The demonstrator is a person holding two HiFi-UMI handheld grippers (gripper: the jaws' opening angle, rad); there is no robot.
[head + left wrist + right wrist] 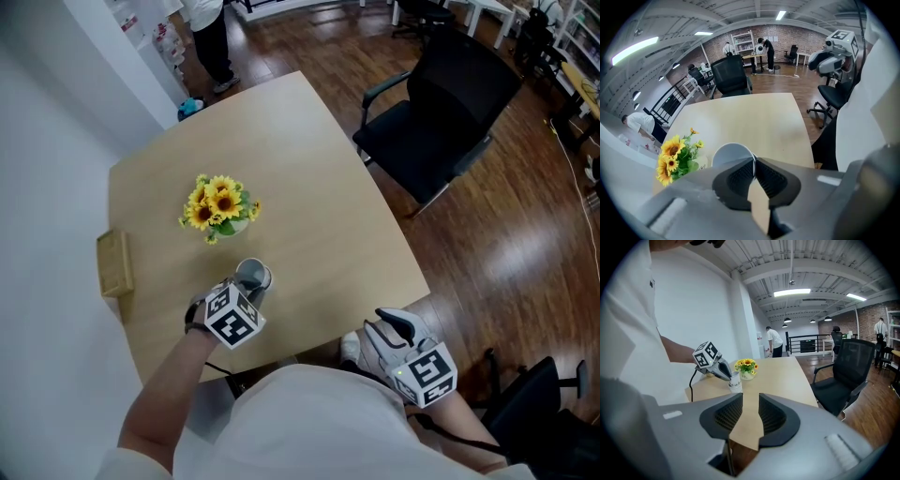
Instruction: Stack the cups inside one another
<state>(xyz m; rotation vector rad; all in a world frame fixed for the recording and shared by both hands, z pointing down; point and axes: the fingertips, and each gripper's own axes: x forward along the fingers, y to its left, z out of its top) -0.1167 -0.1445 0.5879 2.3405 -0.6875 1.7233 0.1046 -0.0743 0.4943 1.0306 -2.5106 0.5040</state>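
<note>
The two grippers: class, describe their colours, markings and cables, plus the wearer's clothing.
The left gripper and right gripper have grey bodies, black ribbed fingers, a black-and-white marker cube each. A black cable trails from the left one. The person's top is white.

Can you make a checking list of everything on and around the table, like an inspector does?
Surface: light wooden table.
Job's things: white cup near the front edge, seemingly nested in a second cup.
Clutter: sunflowers in a vase; wooden box at the left edge.
Grippers: left gripper pinches the cup's rim; right gripper open, empty, off the table.
Cables: black cable trailing from the left gripper.
Surroundings: black office chair; people in the background.
</note>
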